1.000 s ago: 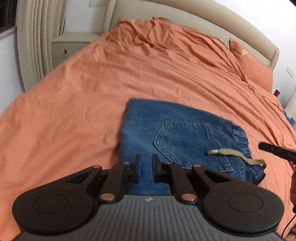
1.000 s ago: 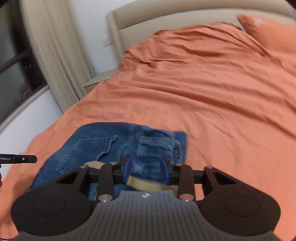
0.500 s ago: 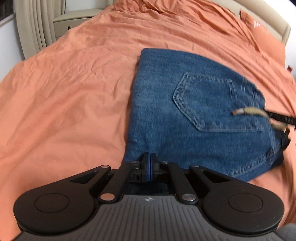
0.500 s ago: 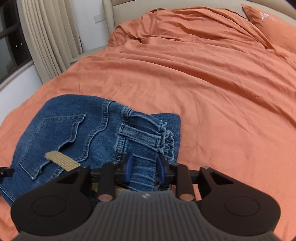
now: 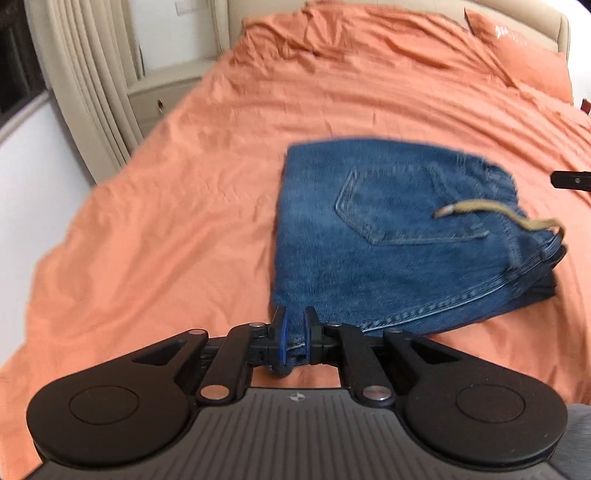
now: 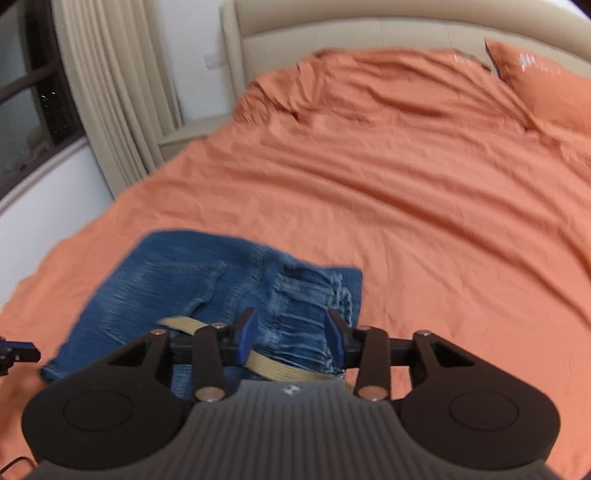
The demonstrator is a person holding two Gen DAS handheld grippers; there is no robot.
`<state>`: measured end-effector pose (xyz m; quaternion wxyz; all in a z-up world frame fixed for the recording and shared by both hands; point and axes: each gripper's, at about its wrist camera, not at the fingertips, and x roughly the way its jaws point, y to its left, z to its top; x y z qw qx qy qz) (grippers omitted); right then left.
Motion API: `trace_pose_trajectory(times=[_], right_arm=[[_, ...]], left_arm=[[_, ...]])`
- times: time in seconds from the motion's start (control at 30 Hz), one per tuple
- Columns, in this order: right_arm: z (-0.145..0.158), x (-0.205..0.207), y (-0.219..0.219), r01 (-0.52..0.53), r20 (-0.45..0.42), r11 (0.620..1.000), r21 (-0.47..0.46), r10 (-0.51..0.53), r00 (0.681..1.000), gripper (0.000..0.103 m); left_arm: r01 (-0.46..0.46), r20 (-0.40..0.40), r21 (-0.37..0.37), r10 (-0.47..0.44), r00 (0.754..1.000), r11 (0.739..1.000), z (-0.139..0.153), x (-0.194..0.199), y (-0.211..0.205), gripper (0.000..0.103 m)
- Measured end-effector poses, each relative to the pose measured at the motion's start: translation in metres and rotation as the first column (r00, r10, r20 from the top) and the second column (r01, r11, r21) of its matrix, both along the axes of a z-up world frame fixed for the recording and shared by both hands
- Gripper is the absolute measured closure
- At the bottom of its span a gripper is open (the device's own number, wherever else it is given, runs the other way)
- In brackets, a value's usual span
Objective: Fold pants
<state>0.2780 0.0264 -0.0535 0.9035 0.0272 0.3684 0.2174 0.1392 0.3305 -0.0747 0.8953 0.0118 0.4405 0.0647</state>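
Observation:
Folded blue denim pants (image 5: 399, 236) lie on the orange bed sheet (image 5: 184, 206), back pocket up, with a tan belt strap (image 5: 491, 212) trailing from the waistband. My left gripper (image 5: 294, 334) is open a small gap, with the near left corner of the pants between its blue pads. In the right wrist view, the pants (image 6: 207, 284) lie below my right gripper (image 6: 291, 336), which is open wide above the waistband and the tan strap (image 6: 273, 367), holding nothing.
An orange pillow (image 6: 546, 92) lies by the beige headboard (image 6: 369, 29). A nightstand (image 5: 162, 96) and curtains (image 5: 92, 74) stand at the left of the bed. The sheet's near edge drops off at the left.
My left gripper went from shut to slightly open at the pants' corner and pulled back. My right gripper opened wider and lifted above the waistband.

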Motion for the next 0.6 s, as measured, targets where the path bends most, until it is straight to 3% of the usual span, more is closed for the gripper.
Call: trace_pose_trajectory(times=[0.2,0.33,0.4,0.47,0.6], right_arm=[[0.069,-0.049,-0.021,-0.031,0.108,0.999,0.012,0.029,0.994,0.050],[0.110,-0.087,-0.036,-0.044,0.179,0.999,0.014,0.040,0.983,0.034],[0.125,-0.109,-0.042,-0.046,0.215,0.999,0.012,0.043,0.976,0.032],[0.136,-0.131,-0.048,-0.049,0.241,0.999,0.010,0.045,0.969,0.022],[0.143,-0.176,-0.063,-0.027,0.270,0.999,0.041,0.015,0.963,0.022]], left_arm=[[0.025,0.096,0.077,-0.033,0.995,0.997,0.066,-0.031,-0.021,0.091],[0.042,0.169,0.108,-0.060,0.984,0.993,0.112,-0.054,-0.048,0.078],[0.047,0.197,0.127,-0.072,0.978,0.991,0.127,-0.064,-0.064,0.073],[0.051,0.217,0.143,-0.081,0.973,0.988,0.139,-0.073,-0.081,0.069],[0.054,0.266,0.117,-0.083,0.960,0.992,0.146,-0.090,-0.108,0.063]])
